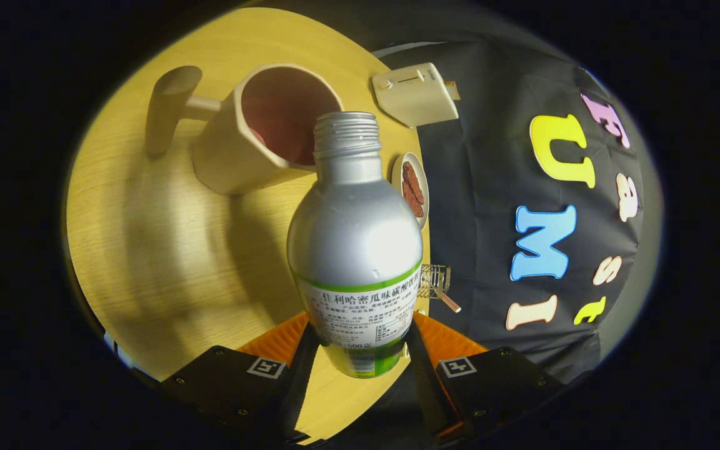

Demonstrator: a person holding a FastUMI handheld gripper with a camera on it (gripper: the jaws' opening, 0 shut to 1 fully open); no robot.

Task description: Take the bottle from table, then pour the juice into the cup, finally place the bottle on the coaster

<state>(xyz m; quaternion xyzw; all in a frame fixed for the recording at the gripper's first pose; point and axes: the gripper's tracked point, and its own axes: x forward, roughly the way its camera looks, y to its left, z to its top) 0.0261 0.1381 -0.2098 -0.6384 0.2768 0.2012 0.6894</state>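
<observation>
My camera rides on my gripper [360, 350], looking forward along my two fingers, which clamp the bottle [355, 250] close up. The view is rolled sideways, facing the desk [166, 250] and its far edge.

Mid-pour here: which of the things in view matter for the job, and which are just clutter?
Job:
- bottle, cap off, gripped between both fingers of the gripper, neck tilted toward the cup
- cup with handle, just beyond the bottle's mouth

Lying about:
- small white box at the table edge
- little dish of brown pieces
- small wire rack
</observation>
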